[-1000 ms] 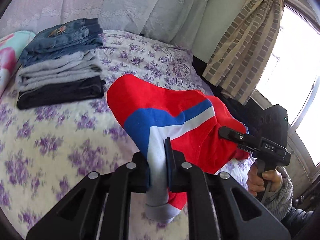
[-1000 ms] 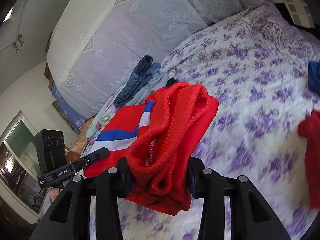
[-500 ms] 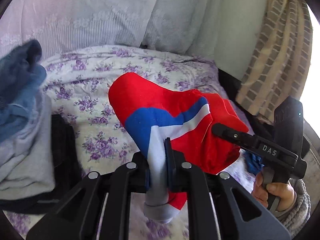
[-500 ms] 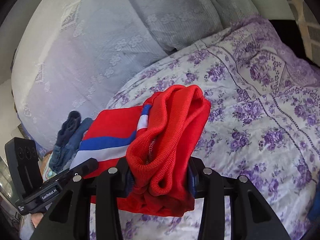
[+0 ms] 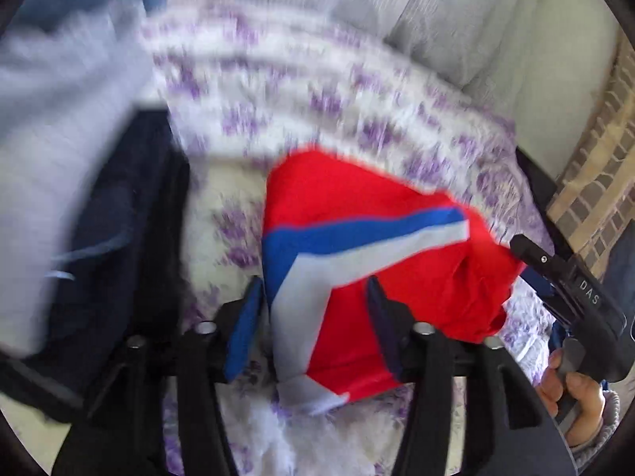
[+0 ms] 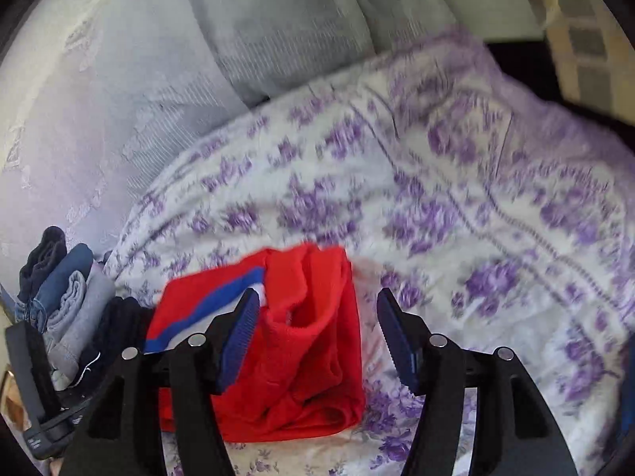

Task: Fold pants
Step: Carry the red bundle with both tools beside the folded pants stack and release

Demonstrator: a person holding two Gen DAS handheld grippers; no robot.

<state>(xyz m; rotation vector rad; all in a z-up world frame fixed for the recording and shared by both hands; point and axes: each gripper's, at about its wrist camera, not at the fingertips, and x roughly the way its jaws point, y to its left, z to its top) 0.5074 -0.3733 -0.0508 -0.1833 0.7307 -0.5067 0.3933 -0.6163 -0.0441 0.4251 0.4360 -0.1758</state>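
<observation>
The folded red pants (image 5: 357,214) with a blue and white stripe lie on the purple-flowered bedspread (image 5: 301,91). My left gripper (image 5: 313,327) is opening, its blue pads apart around the striped end, with a gap beside the fabric. My right gripper (image 6: 319,337) is opening too; the thick red fold of the pants (image 6: 313,357) rests on the bed between its pads, clear of the right one. The right gripper's body (image 5: 571,289) shows at the right edge of the left wrist view, held by a hand (image 5: 575,396).
A stack of folded clothes (image 6: 71,305), denim, grey and dark, sits just left of the pants and looms blurred in the left wrist view (image 5: 59,158). Pale pillows (image 6: 238,39) stand behind the bed. A checked curtain (image 5: 603,166) hangs at the right.
Both grippers carried the pants across the bed to beside the clothes stack and lowered them. Both sets of jaws, shut on the fabric before, now stand apart, and the pants rest on the bedspread.
</observation>
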